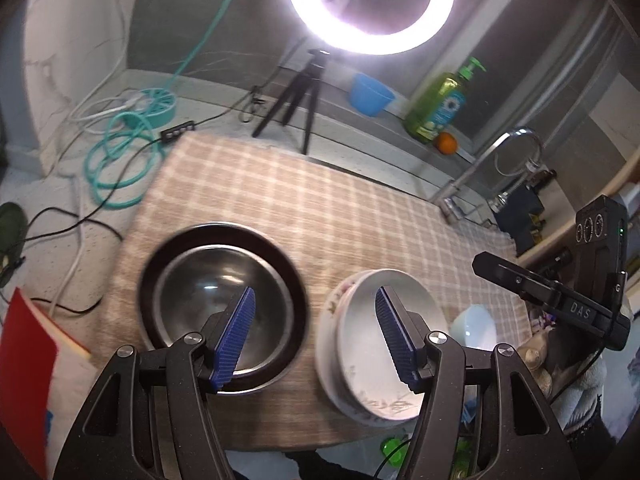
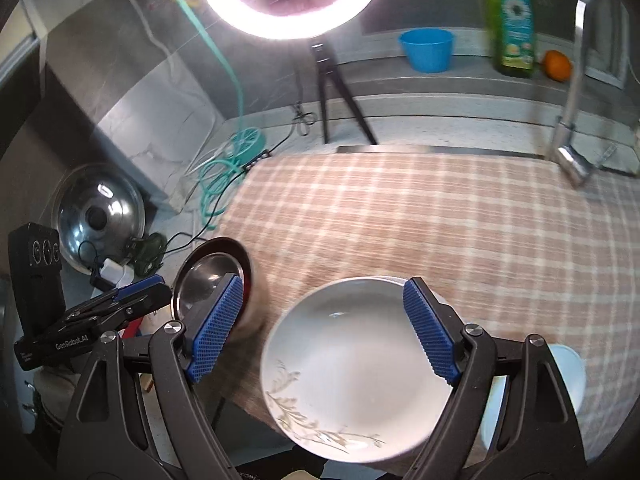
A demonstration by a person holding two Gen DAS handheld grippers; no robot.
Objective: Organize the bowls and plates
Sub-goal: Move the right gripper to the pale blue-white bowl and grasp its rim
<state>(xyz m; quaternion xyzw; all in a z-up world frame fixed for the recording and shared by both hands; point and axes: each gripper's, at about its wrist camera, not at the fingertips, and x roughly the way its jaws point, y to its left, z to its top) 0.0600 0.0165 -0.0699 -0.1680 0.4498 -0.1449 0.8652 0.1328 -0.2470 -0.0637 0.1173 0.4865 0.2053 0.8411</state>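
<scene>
**Two stacks near the bench edge**

Left wrist: the left claw [image 1: 316, 338] hangs open and empty above a steel bowl [image 1: 222, 300] nested in a dark plate [image 1: 294, 280], lower left, mouth up.

Right wrist: the right claw [image 2: 320, 330], wide and empty, hovers over the white plate [image 2: 352, 376], lower centre, face up and round, with no long axis. A nudge could tip it off the bench [image 2: 440, 220].

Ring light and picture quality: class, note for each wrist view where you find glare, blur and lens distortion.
Left wrist view: the ring light blows out to white; the checked cloth is motion-smeared. Right wrist view: the same glare overhead; the white plate has a soft rim; the fisheye bends the tap.
</scene>
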